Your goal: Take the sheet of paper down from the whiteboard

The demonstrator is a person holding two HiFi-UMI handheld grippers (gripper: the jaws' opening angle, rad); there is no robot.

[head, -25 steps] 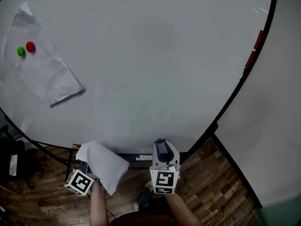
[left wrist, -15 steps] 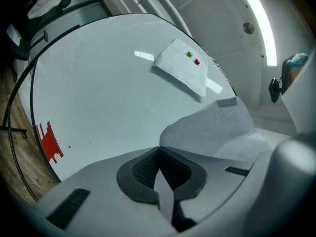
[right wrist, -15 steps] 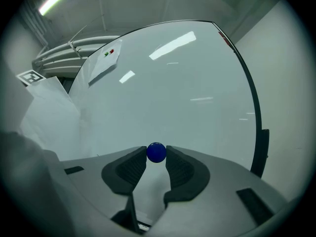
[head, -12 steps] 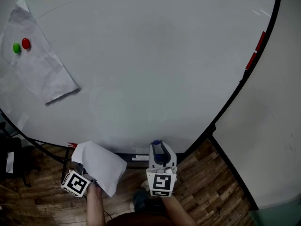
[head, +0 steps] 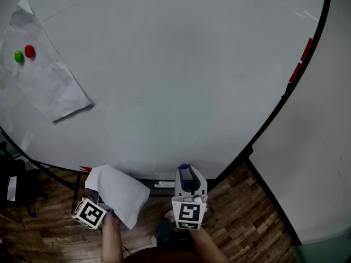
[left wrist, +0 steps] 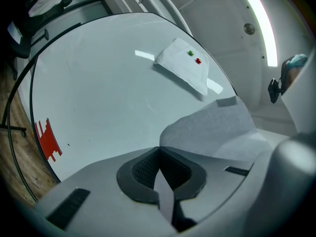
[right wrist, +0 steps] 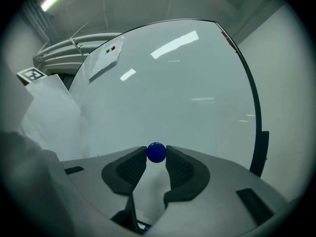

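And there it was: the left gripper (left wrist: pixel 159 149) had its jaws pressed together on a thin white sheet of paper (head: pixel 120 193), the edge pinched right between the dark ribbed pads. That sheet was off the big white, black-framed whiteboard (head: pixel 181 75), hanging bent in the air just below the board's lower edge, above the brown wooden floor (head: pixel 247 212). In the left gripper view it curled up and away to the right of the jaws.

On the other side, the right gripper (head: pixel 189 174) clamped a small round blue magnet (right wrist: pixel 156 152) at the very tips of its jaws, which stood apart by only the ball's width. It pointed at the board, near the lower edge.

Up at the board's top left, a second, creased white sheet (head: pixel 46 81) lay flat against the surface, tilted. A round green magnet (head: pixel 18 56) and a round red magnet (head: pixel 29 51) sat side by side near its upper end. The two grippers were next to each other but apart, well clear of that second sheet.
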